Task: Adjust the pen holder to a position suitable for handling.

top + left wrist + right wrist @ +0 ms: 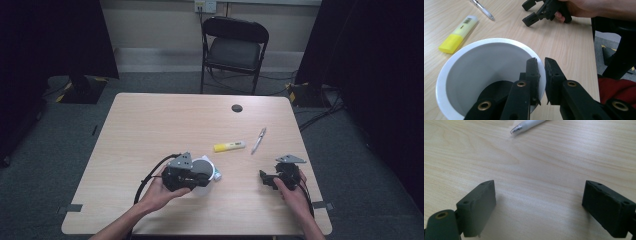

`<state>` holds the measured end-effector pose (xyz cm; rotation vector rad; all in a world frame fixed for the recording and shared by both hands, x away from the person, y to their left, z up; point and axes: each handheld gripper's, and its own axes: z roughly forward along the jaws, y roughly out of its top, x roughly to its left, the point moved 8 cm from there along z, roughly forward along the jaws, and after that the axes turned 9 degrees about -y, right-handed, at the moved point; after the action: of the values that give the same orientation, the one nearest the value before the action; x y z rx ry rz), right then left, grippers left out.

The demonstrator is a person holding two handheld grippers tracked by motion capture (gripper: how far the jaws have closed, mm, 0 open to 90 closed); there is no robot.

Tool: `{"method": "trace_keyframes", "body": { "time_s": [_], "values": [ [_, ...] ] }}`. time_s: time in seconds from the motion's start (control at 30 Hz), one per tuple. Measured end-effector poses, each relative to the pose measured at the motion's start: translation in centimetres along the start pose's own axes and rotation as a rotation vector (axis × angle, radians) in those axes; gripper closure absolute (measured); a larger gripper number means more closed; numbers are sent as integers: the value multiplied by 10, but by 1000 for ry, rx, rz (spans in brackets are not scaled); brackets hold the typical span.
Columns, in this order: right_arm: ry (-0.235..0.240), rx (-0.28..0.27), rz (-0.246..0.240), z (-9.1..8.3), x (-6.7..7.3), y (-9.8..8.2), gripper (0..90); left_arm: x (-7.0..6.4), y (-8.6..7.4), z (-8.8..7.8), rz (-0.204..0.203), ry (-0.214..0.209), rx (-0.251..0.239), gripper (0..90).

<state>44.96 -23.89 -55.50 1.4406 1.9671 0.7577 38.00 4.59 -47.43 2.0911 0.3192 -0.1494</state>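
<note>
The left tool (540, 65) clamps the rim of a white round plastic cup (459, 75), one jaw inside, one outside, near the front of the pale wooden worktop (150, 125); the right tool (539, 207) rests apart, jaws spread wide; a yellow highlighter (229, 146) and silver pen (258, 140) lie beyond.

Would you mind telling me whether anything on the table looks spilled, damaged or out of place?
Nothing stands out. The white cup stands upright with the left gripper shut on its rim. The yellow highlighter and the pen lie flat on the table, apart from each other. No spill shows.
</note>
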Motion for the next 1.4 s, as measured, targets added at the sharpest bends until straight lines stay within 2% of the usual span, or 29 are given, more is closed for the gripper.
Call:
{"method": "trace_keyframes", "body": {
  "time_s": [0.13,0.37,0.57,0.73,0.87,0.93,1.03,1.27,1.4],
  "values": [
    [0,0,-1,0,0,0,109,1,0,1,-1,-17,-7,777],
    [0,0,0,0,0,0,109,2,9,-9,5,-15,-52,721],
    [0,0,-1,0,0,0,109,6,14,-20,-16,-19,-105,673],
    [0,0,-1,0,0,0,109,13,16,-30,-29,3,-122,580],
    [0,0,-1,0,0,0,109,17,23,-42,-33,21,-154,502],
    [0,0,-1,0,0,0,109,20,24,-48,-33,53,-167,447],
    [3,0,-3,0,0,0,109,27,18,-54,-47,92,-145,364],
    [2,0,-3,0,0,0,109,44,-1,-82,-105,167,-157,294],
    [1,1,-3,0,0,0,110,56,-19,-98,-129,221,-138,266]
  ]
}}
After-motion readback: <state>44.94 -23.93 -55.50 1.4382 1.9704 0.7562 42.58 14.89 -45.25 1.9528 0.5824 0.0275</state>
